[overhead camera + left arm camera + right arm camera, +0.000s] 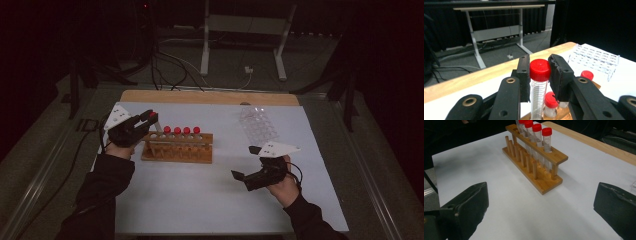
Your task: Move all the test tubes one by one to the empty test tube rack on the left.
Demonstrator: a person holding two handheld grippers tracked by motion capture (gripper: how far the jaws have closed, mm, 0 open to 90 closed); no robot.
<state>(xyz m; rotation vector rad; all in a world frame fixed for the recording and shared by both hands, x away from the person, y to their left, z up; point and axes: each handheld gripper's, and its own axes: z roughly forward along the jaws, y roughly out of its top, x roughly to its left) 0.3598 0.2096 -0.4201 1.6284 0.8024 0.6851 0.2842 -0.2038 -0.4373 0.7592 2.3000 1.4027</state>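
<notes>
A wooden tube rack [177,151] stands left of the table's middle and holds several red-capped tubes [181,131]. At its left end, my left gripper [150,118] is shut on one more red-capped tube [539,85], with the pads [524,75] pressing just under its cap. That tube leans a little, and its lower end reaches down to the rack [564,113]. My right gripper [245,161] rests low at the right of the table, apart from the rack [534,162]. The right gripper [541,207] is open, with only bare table between its jaws.
A clear plastic rack [258,125] lies at the back right of the white table top [210,195], seen also in the left gripper view as the clear rack [595,58]. A wooden strip [210,97] edges the far side. Beyond it are desk legs [205,45] and cables on the floor.
</notes>
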